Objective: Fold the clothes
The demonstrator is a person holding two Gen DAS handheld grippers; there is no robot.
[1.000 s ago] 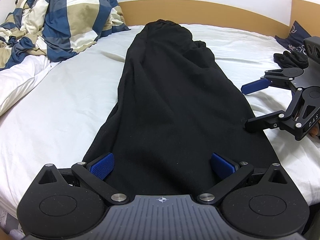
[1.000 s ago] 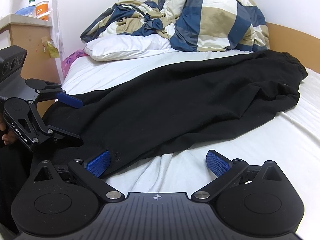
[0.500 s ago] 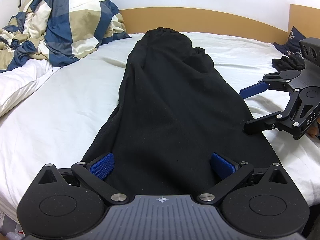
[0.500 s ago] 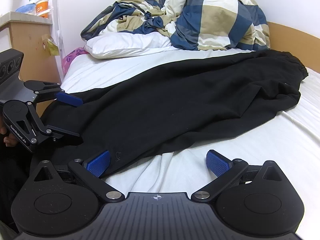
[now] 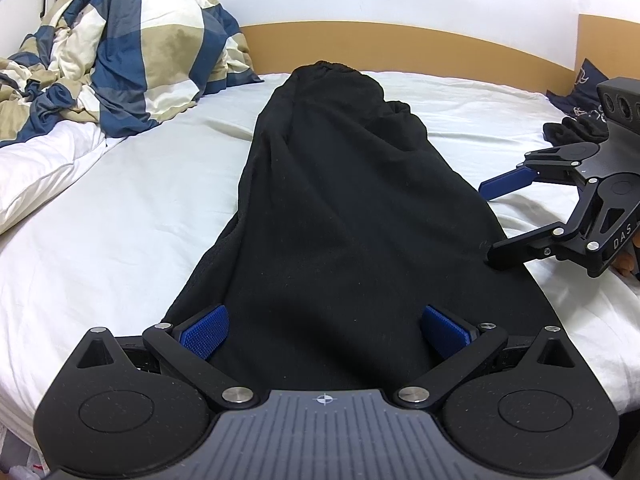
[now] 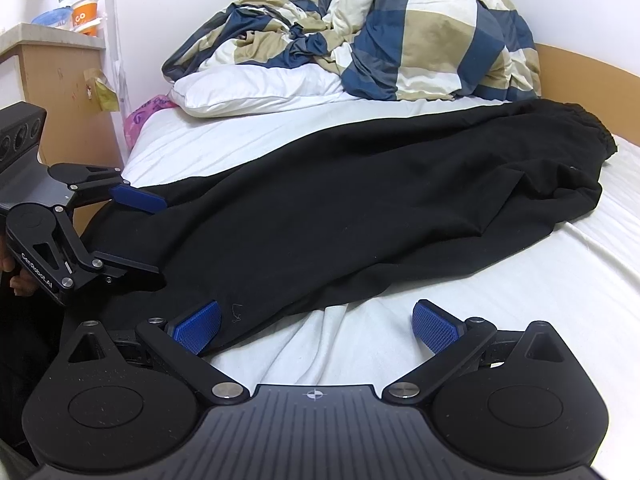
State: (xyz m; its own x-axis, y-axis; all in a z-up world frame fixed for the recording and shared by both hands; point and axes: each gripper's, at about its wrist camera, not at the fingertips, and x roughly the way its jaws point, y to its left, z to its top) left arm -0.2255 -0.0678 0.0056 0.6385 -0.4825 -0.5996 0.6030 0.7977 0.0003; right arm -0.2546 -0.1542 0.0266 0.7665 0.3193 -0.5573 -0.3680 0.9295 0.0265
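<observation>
— Where's the garment?

— The black trousers point(image 5: 344, 208) lie stretched flat on the white bed point(image 5: 120, 220), running straight ahead of the left claw point(image 5: 325, 330) to the waistband at the far end. That claw is spread wide, both blue pads over the near hem, gripping nothing.

— And the other one?

— The right claw point(image 6: 316, 322) is released too: its left pad sits over the trousers' edge, its right pad over bare sheet. It's off to the right of the left claw, at the cloth's side. A checked duvet point(image 6: 400, 40) is heaped beyond, to the left claw's far left.
</observation>
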